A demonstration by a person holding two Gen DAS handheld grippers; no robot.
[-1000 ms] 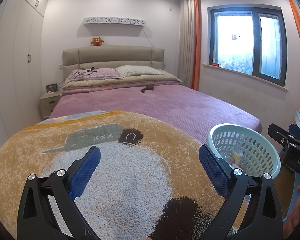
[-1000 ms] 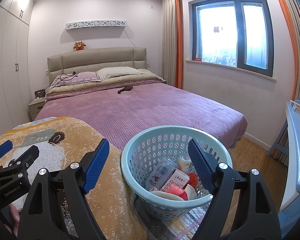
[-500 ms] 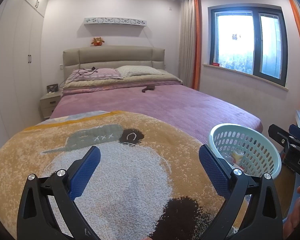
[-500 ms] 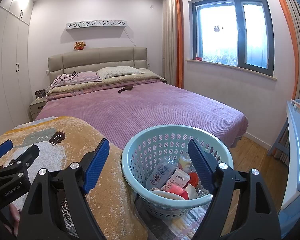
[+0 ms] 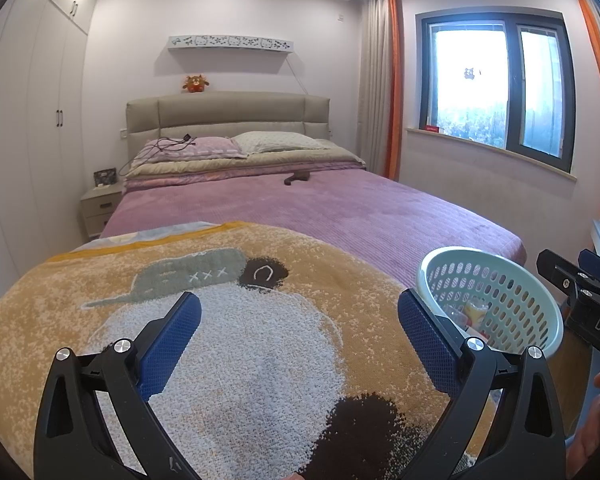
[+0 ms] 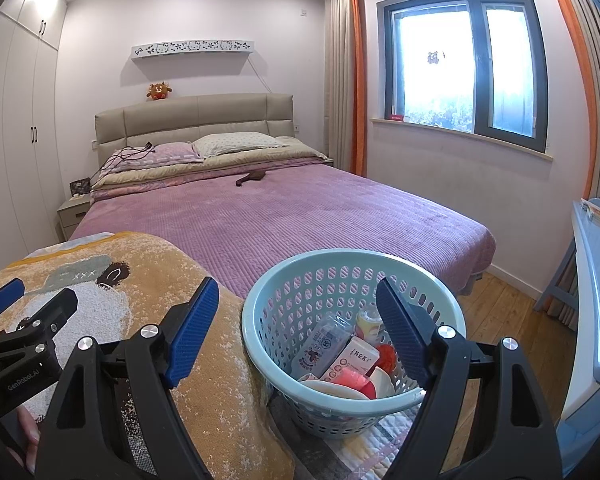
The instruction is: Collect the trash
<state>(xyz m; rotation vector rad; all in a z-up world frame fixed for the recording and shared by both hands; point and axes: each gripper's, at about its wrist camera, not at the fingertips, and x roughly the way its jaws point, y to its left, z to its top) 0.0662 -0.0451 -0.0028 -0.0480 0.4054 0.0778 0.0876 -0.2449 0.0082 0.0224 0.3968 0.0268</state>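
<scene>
A pale blue perforated basket (image 6: 284, 288) stands at the foot of the bed and holds several pieces of trash: a clear bottle (image 6: 324, 342), a small carton (image 6: 356, 360), red bits. It also shows in the left wrist view (image 5: 512, 280). My right gripper (image 6: 298, 320) is open and empty, hovering just above the basket's near rim. My left gripper (image 5: 298, 320) is open and empty, above the yellow cartoon blanket (image 5: 228, 344). A small dark brown object (image 6: 252, 177) lies on the purple bedspread near the pillows.
The bed (image 6: 292, 216) with purple cover fills the middle. White wardrobes (image 5: 24, 120) line the left wall, a nightstand (image 5: 100, 204) beside them. A blue-white table (image 6: 596, 264) stands at the right over wooden floor (image 6: 504, 304). Cables lie on the pink pillow (image 6: 172, 152).
Almost nothing: both views shift very slightly. Both grippers stay open and empty in the same places.
</scene>
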